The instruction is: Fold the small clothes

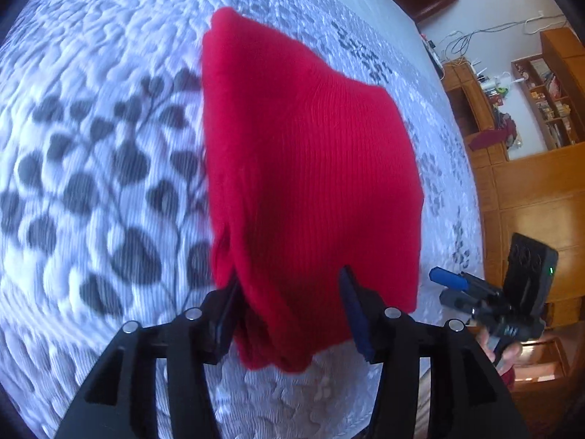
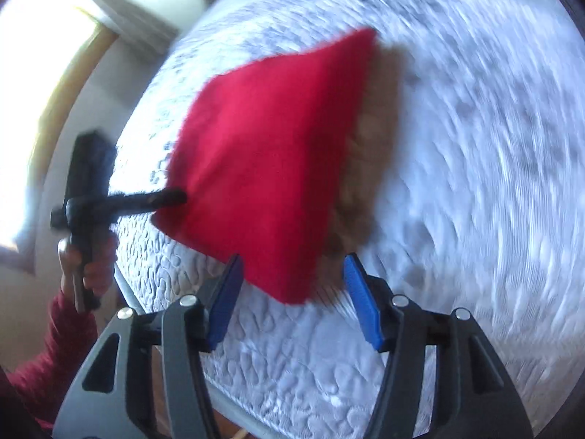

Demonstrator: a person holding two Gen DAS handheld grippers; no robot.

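A red knitted garment (image 1: 307, 183) hangs folded in the air above a bed covered by a white quilted spread (image 1: 109, 128) printed with grey leaves. The left gripper (image 1: 292, 314) has its fingers set wide apart with the cloth's lower edge bunched between them — the left finger (image 1: 226, 314) presses into the fabric, but whether the cloth is truly pinched there is hard to tell. From the right wrist view the same garment (image 2: 263, 168) looks like a red wedge lifted off the spread (image 2: 475, 183), with the left gripper's dark finger reaching its left corner. The right gripper (image 2: 292, 303) stands open just below the cloth's bottom corner — blue pads (image 2: 365, 303) apart, touching nothing. A wooden shelf unit (image 1: 541, 109) stands beyond the bed.
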